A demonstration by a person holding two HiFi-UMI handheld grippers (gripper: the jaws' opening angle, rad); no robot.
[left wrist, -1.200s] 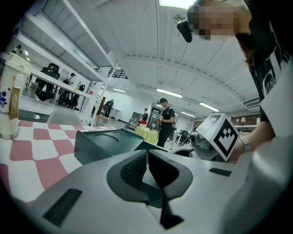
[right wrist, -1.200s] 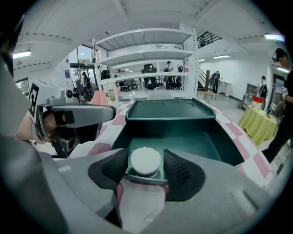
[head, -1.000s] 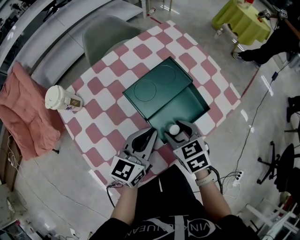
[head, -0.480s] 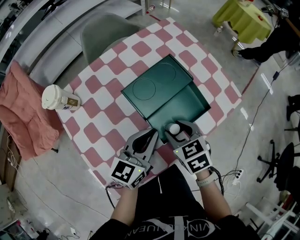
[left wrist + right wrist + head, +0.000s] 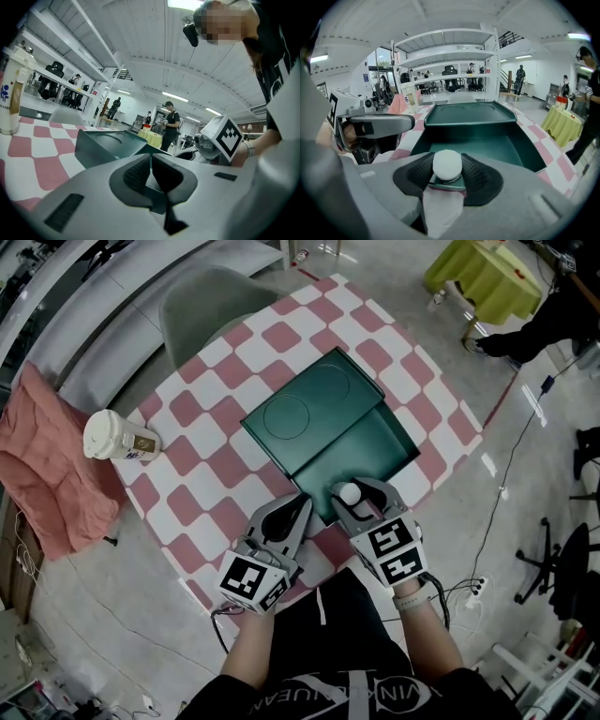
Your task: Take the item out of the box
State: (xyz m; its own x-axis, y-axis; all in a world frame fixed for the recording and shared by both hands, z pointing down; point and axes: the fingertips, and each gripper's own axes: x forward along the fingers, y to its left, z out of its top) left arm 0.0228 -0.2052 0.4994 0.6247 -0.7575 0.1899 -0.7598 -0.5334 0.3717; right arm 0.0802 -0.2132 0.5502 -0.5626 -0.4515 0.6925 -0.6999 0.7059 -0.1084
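The dark green box lies open on the checked table, its lid folded back to the far left. A white ball sits at the box's near end. My right gripper has its jaws closing, and in the right gripper view the ball fills the gap, with the right gripper touching it on both sides. My left gripper is at the box's near-left wall. In the left gripper view the left gripper has its tips together on the green wall.
A white paper cup lies on its side at the table's left edge, and the cup shows in the left gripper view too. A pink cloth hangs left of the table. A grey chair stands behind it. My own body is right at the near edge.
The right gripper's jaws have drawn in around the white ball. Both grippers and the box stay almost where they were.
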